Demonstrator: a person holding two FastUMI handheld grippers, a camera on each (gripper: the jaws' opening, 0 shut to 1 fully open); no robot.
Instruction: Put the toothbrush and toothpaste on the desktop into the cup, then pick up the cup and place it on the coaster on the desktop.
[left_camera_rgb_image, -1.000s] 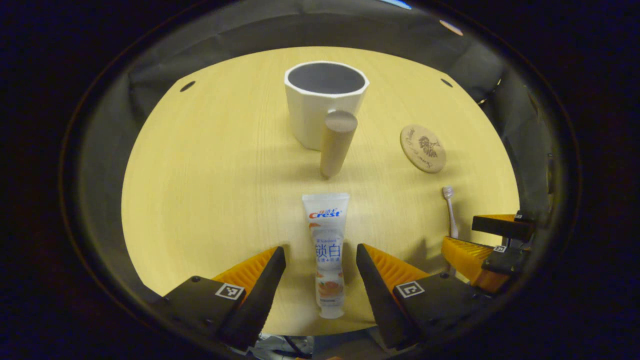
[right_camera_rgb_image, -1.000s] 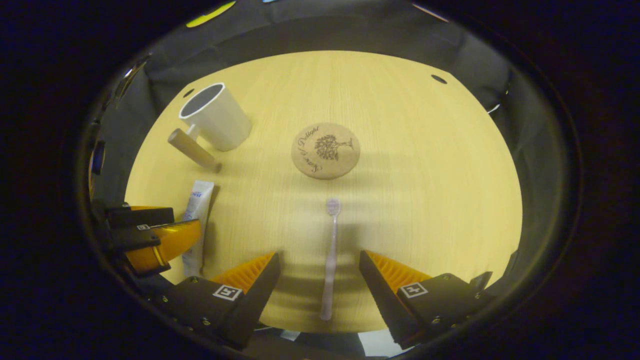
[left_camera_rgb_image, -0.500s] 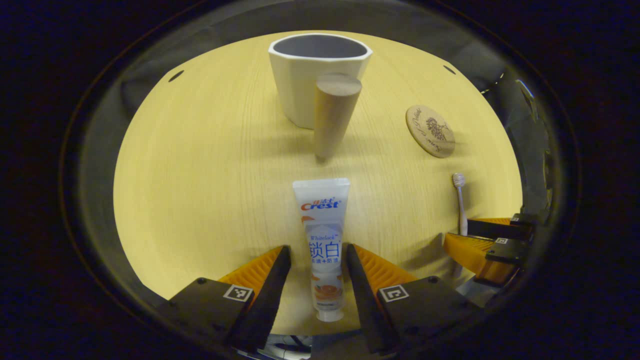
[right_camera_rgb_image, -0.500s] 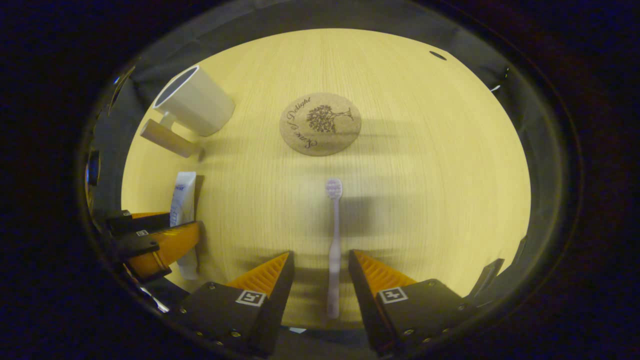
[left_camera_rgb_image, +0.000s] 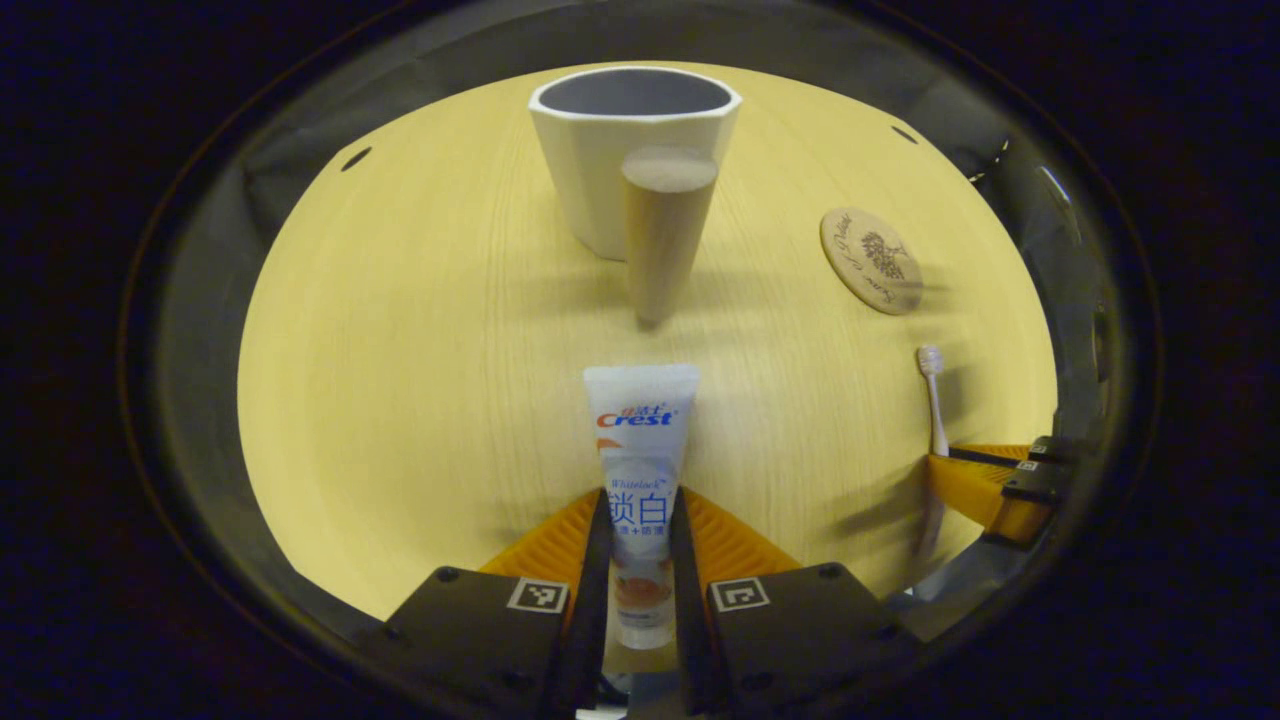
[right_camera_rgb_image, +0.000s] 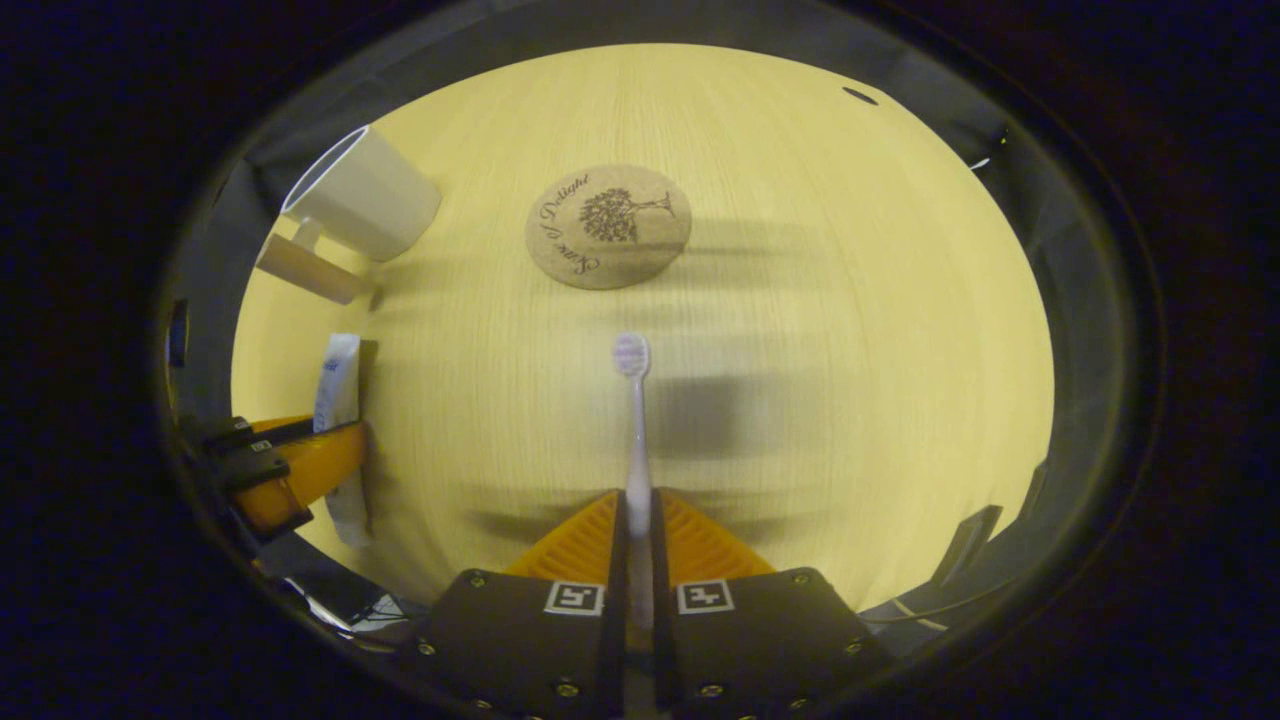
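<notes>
The left gripper (left_camera_rgb_image: 640, 545) is clamped on the toothpaste (left_camera_rgb_image: 640, 440); the right gripper (right_camera_rgb_image: 638, 530) is clamped on the toothbrush (right_camera_rgb_image: 636, 420). Both items are at desktop (left_camera_rgb_image: 420, 350) level. Step in hand: grasping. Next: carry each above the cup (left_camera_rgb_image: 620, 150), well beyond. The coaster (right_camera_rgb_image: 608, 226) lies bare.

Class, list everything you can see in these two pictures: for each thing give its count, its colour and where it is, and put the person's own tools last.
Cup: one, white, wooden handle, far side of table.
Coaster: one, brown cork, on table beside the cup.
Toothpaste: one, white tube, clamped in the left tool.
Toothbrush: one, pale pink, clamped in the right tool.
Table: one, light wood.
Left tool: one, shut on the toothpaste.
Right tool: one, shut on the toothbrush.
</notes>
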